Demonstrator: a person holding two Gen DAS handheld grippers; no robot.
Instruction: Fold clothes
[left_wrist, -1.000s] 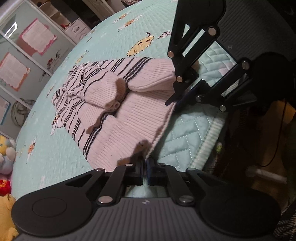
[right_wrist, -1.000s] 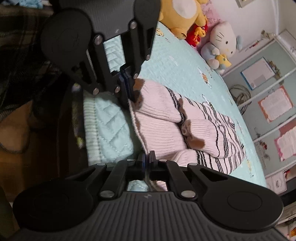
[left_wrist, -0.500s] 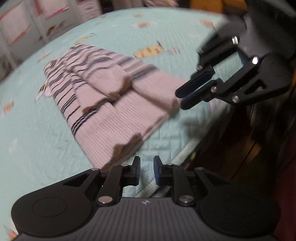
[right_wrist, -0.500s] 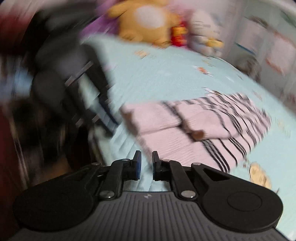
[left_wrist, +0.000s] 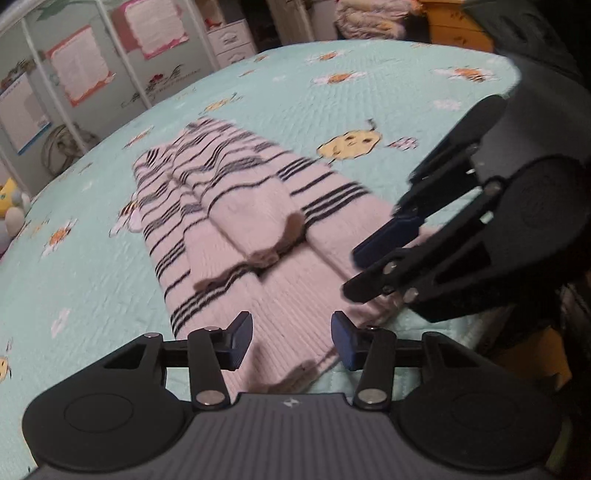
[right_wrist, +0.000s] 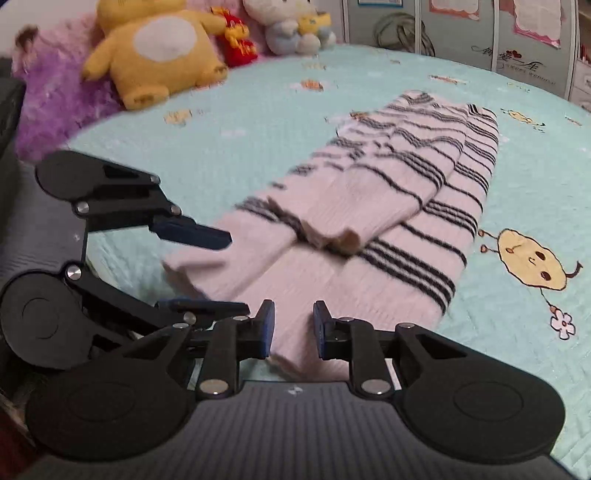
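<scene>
Both jaws just opened, releasing sweater (left_wrist: 280, 236)

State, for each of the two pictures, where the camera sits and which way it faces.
Left wrist: behind the left gripper, facing down the bed toward the cupboards; right gripper alongside.
Right wrist: behind the right gripper, facing the yellow plush bear; left gripper alongside.
Shared: the striped sweater, both grippers open.
</scene>
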